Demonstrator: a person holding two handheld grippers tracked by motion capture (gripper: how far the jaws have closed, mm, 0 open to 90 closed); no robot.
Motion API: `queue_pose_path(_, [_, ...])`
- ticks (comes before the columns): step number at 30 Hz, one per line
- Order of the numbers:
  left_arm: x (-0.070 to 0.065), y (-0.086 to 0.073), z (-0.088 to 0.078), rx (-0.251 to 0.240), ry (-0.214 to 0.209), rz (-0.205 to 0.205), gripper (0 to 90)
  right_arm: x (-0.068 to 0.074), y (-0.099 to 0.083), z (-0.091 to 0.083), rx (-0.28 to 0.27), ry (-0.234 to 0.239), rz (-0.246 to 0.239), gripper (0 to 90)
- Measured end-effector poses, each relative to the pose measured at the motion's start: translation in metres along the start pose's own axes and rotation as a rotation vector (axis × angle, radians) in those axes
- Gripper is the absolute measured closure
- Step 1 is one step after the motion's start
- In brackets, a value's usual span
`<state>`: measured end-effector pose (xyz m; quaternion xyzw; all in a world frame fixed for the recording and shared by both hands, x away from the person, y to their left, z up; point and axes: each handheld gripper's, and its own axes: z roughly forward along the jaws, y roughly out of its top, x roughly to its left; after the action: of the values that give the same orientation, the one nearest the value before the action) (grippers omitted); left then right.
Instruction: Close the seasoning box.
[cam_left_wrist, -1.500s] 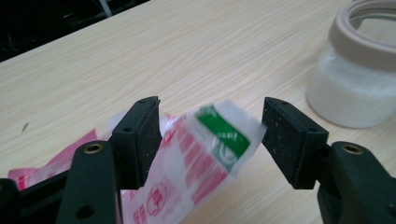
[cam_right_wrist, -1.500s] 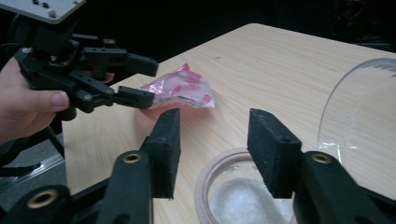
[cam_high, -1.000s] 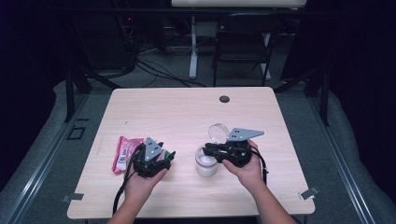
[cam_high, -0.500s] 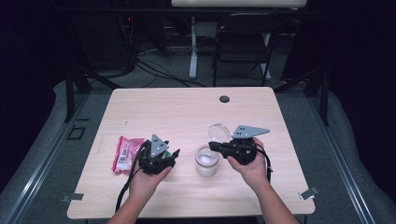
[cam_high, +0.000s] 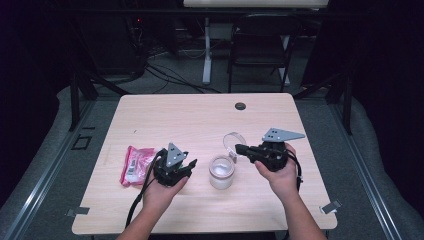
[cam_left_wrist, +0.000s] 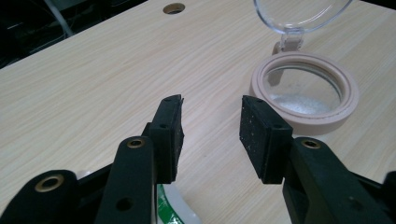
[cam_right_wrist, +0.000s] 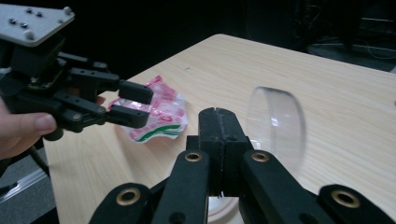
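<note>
Two hand-held grippers flank an open jar near the tabletop's front edge.
The left hand-held gripper (cam_high: 188, 165) gapes empty; the right hand-held gripper (cam_high: 238, 148) is closed, empty, beside the jar (cam_high: 221, 171) with its clear lid (cam_high: 234, 141) raised; a pink packet (cam_high: 135, 164) lies toward the left edge.

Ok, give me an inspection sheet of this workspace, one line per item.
Surface: light wood table, round hole near far edge.
Job's things: open jar with hinged clear lid up; pink packet flat at left.
Clutter: nothing seen.
Grippers: left gripper jaws open, holding nothing; right gripper jaws shut, by the lid.
Cables: one cable trails from the left gripper over the near edge.
Surroundings: dark room, folding chair, floor cables beyond the table.
</note>
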<state>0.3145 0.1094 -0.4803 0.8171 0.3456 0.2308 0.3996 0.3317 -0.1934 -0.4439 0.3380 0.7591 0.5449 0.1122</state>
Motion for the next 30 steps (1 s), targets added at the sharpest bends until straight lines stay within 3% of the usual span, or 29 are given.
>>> queue_pose_path(8, [-0.005, 0.005, 0.003, -0.014, -0.02, 0.009, 66.9, -0.022, -0.005, -0.01, -0.014, -0.057, 0.062, 90.0])
queue_pose_path(19, [-0.011, 0.012, 0.007, -0.012, -0.076, 0.031, 81.7, -0.035, -0.014, -0.007, 0.009, -0.137, 0.088, 90.0])
queue_pose_path(24, [-0.014, 0.016, 0.009, -0.013, -0.095, 0.036, 88.7, -0.041, -0.019, -0.001, 0.032, -0.14, 0.102, 90.0])
queue_pose_path(30, [-0.018, 0.024, 0.013, -0.01, -0.112, 0.049, 90.0, -0.042, -0.022, 0.004, 0.037, -0.144, 0.106, 90.0])
